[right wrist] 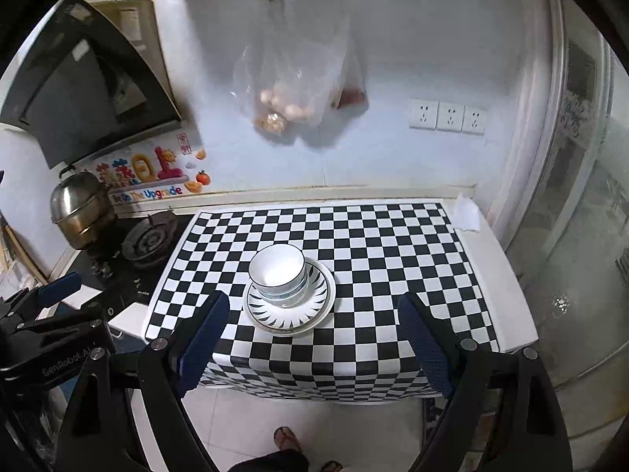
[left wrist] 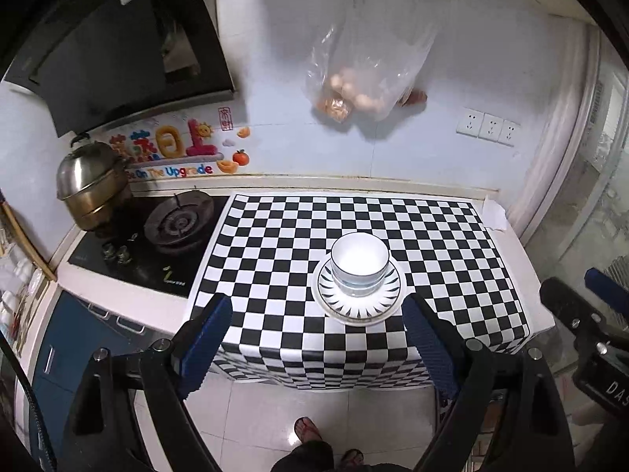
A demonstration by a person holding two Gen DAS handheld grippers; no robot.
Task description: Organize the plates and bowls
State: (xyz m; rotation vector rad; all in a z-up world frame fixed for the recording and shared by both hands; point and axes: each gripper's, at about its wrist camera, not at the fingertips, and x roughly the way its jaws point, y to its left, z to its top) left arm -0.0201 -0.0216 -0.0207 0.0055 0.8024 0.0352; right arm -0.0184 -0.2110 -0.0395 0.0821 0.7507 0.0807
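A stack of white bowls [left wrist: 358,263] with thin dark rims sits on stacked plates [left wrist: 357,306] with black ray patterns, on the checkered counter [left wrist: 275,236]. The same bowls [right wrist: 277,273] and plates [right wrist: 291,312] show in the right wrist view. My left gripper [left wrist: 316,314] is open and empty, held back above the counter's front edge, the stack between its fingers' lines and farther on. My right gripper [right wrist: 312,312] is open and empty, likewise held back, the stack toward its left finger. The right gripper shows at the left view's right edge [left wrist: 589,306]; the left gripper at the right view's left edge [right wrist: 47,306].
A gas stove [left wrist: 177,220] with a metal steamer pot [left wrist: 92,185] lies left of the counter. A range hood [left wrist: 118,51] hangs above. A plastic bag of eggs [left wrist: 365,78] hangs on the wall. Sockets [left wrist: 487,126] are at right. The person's feet [left wrist: 310,432] stand on the floor below.
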